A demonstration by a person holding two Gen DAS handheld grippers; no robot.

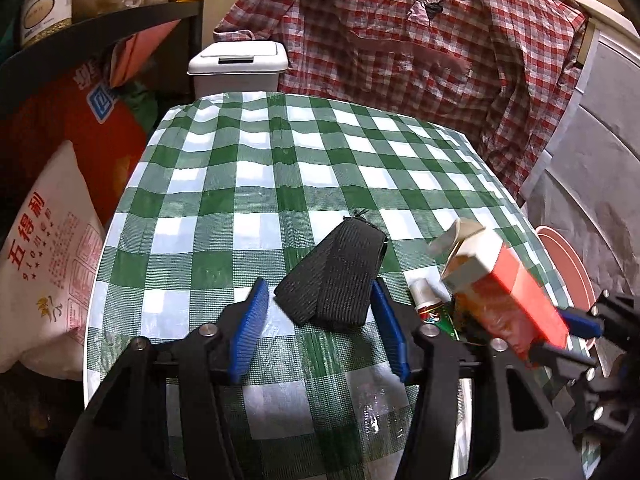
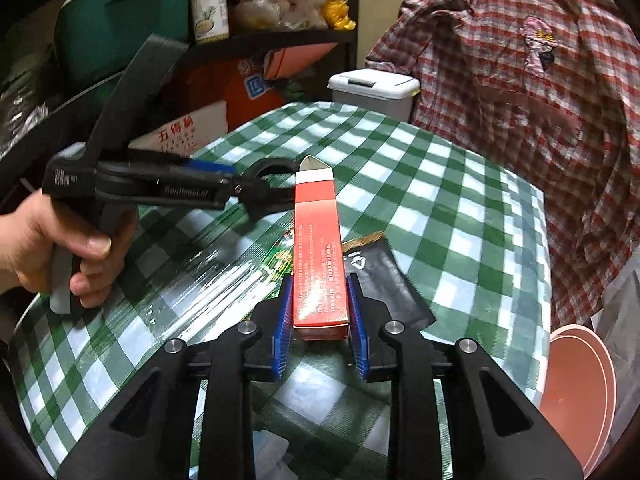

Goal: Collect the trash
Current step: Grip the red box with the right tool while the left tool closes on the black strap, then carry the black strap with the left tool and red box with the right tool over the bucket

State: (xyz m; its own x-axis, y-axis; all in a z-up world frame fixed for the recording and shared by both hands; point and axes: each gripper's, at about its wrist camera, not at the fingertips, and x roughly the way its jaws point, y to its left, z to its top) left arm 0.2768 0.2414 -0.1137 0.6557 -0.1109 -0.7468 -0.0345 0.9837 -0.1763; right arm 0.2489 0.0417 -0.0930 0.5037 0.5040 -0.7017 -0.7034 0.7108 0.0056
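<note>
The right gripper clamps a red carton. The left gripper stands apart around a black strap on the tabletop, with no visible squeeze.

The bench is covered with a green and white checked cloth. Behind it a red plaid shirt is hung, and a white lidded bin is set at the far edge. A dark shelf crowded with bags and jars is seen at the left.
</note>
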